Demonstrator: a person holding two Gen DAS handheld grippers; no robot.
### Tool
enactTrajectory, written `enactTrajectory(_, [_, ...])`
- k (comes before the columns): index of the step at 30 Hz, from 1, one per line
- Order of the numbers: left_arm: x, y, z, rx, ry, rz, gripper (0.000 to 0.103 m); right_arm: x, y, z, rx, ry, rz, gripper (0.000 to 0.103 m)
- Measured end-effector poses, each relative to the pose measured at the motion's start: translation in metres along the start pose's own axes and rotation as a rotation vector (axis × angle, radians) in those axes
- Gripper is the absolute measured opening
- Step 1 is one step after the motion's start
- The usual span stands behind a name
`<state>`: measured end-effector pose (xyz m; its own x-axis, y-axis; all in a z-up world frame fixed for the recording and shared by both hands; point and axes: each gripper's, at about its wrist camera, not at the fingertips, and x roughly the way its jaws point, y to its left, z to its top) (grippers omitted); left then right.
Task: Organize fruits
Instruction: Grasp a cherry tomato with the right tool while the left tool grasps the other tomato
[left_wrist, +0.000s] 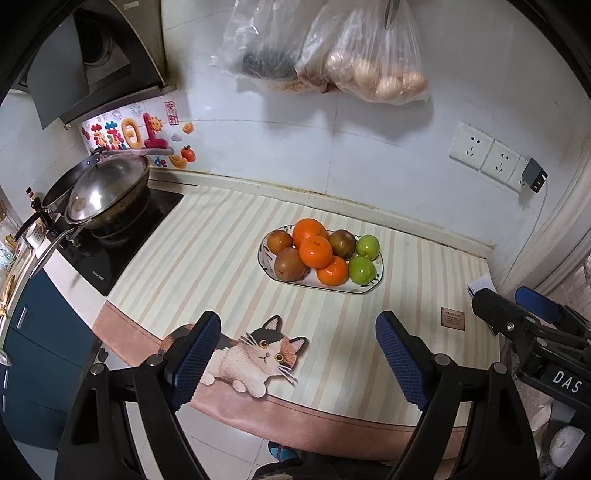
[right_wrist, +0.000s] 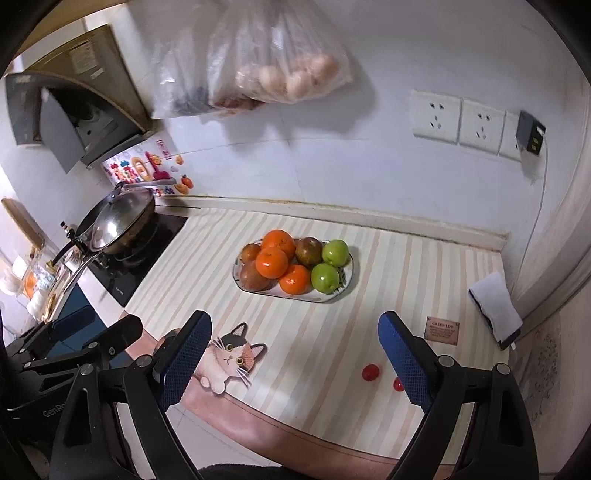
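An oval patterned plate (left_wrist: 364, 291) (right_wrist: 334, 298) sits mid-counter on a striped cat mat. It holds three oranges (left_wrist: 315, 251) (right_wrist: 272, 262), three brown fruits (left_wrist: 290, 264) (right_wrist: 309, 251) and two green apples (left_wrist: 362, 270) (right_wrist: 325, 277). Two small red fruits (right_wrist: 370, 372) lie on the mat near the front edge, just beside the right finger of my right gripper (right_wrist: 295, 363). Both grippers hover over the near edge, well short of the plate. My left gripper (left_wrist: 299, 358) is open and empty, and the right one is open and empty too.
A lidded wok (left_wrist: 107, 192) sits on the black stove at left. Plastic bags of food (left_wrist: 373, 70) hang on the tiled wall above the plate. Wall sockets with a charger (left_wrist: 535, 177) are at right. A white folded cloth (right_wrist: 495, 306) lies at the counter's right end.
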<state>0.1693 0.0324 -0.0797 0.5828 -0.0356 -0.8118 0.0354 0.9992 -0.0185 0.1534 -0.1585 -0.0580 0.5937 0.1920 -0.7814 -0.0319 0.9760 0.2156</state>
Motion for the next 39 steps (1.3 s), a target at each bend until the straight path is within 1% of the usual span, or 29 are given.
enactTrajectory(2, [0.01,-0.006,0.002,0.011,0.014,0.0,0.086,0.009,-0.013,0.0,0.03,0.021,-0.011,0.094])
enactTrajectory(6, [0.036,-0.021,0.007,0.044,0.042,-0.005,0.086,0.033,-0.051,-0.008,0.11,0.068,-0.045,0.094])
enactTrajectory(9, [0.066,-0.039,0.008,0.091,0.093,-0.004,0.086,0.058,-0.087,-0.022,0.186,0.121,-0.085,0.094])
enactTrajectory(11, [0.093,-0.056,0.005,0.135,0.147,-0.003,0.086,0.079,-0.112,-0.035,0.237,0.162,-0.102,0.094])
enactTrajectory(12, [0.103,-0.062,0.004,0.148,0.165,-0.007,0.086,0.088,-0.122,-0.04,0.256,0.18,-0.107,0.091])
enactTrajectory(13, [0.118,-0.07,0.0,0.169,0.193,-0.003,0.086,0.101,-0.133,-0.049,0.281,0.204,-0.113,0.082])
enactTrajectory(14, [0.135,-0.079,-0.004,0.192,0.234,-0.005,0.086,0.116,-0.145,-0.059,0.303,0.235,-0.121,0.077])
enactTrajectory(15, [0.15,-0.086,-0.008,0.207,0.268,-0.009,0.086,0.129,-0.155,-0.067,0.324,0.263,-0.118,0.065])
enactTrajectory(16, [0.162,-0.093,-0.012,0.219,0.298,-0.006,0.086,0.144,-0.167,-0.079,0.356,0.291,-0.109,0.058])
enactTrajectory(18, [0.188,-0.104,-0.021,0.238,0.366,-0.023,0.086,0.169,-0.183,-0.098,0.401,0.334,-0.108,0.052])
enactTrajectory(19, [0.204,-0.111,-0.028,0.252,0.405,-0.019,0.086,0.176,-0.187,-0.105,0.409,0.343,-0.11,0.052])
enactTrajectory(21, [0.222,-0.121,-0.037,0.279,0.451,-0.02,0.086,0.193,-0.194,-0.119,0.415,0.369,-0.122,0.05])
enactTrajectory(23, [0.239,-0.128,-0.046,0.301,0.497,-0.022,0.086,0.204,-0.196,-0.125,0.419,0.39,-0.118,0.048])
enactTrajectory(26, [0.254,-0.138,-0.056,0.325,0.541,-0.039,0.086,0.218,-0.195,-0.131,0.399,0.407,-0.131,0.044])
enactTrajectory(27, [0.256,-0.14,-0.058,0.331,0.547,-0.042,0.086,0.223,-0.195,-0.134,0.391,0.413,-0.135,0.04])
enactTrajectory(28, [0.258,-0.143,-0.059,0.336,0.552,-0.052,0.086,0.227,-0.194,-0.135,0.379,0.416,-0.141,0.031])
enactTrajectory(29, [0.26,-0.145,-0.06,0.338,0.556,-0.057,0.086,0.229,-0.192,-0.136,0.365,0.412,-0.144,0.029])
enactTrajectory(31, [0.263,-0.152,-0.062,0.346,0.564,-0.074,0.085,0.228,-0.189,-0.137,0.324,0.395,-0.167,0.028])
enactTrajectory(33, [0.267,-0.163,-0.065,0.359,0.579,-0.098,0.083,0.223,-0.193,-0.138,0.34,0.382,-0.171,0.028])
enactTrajectory(35, [0.269,-0.174,-0.069,0.378,0.591,-0.128,0.082,0.214,-0.203,-0.14,0.363,0.365,-0.194,0.028])
enactTrajectory(38, [0.272,-0.198,-0.078,0.424,0.603,-0.162,0.08,0.201,-0.218,-0.144,0.404,0.356,-0.218,0.028])
enactTrajectory(39, [0.273,-0.205,-0.082,0.437,0.608,-0.174,0.078,0.198,-0.222,-0.146,0.412,0.356,-0.226,0.028])
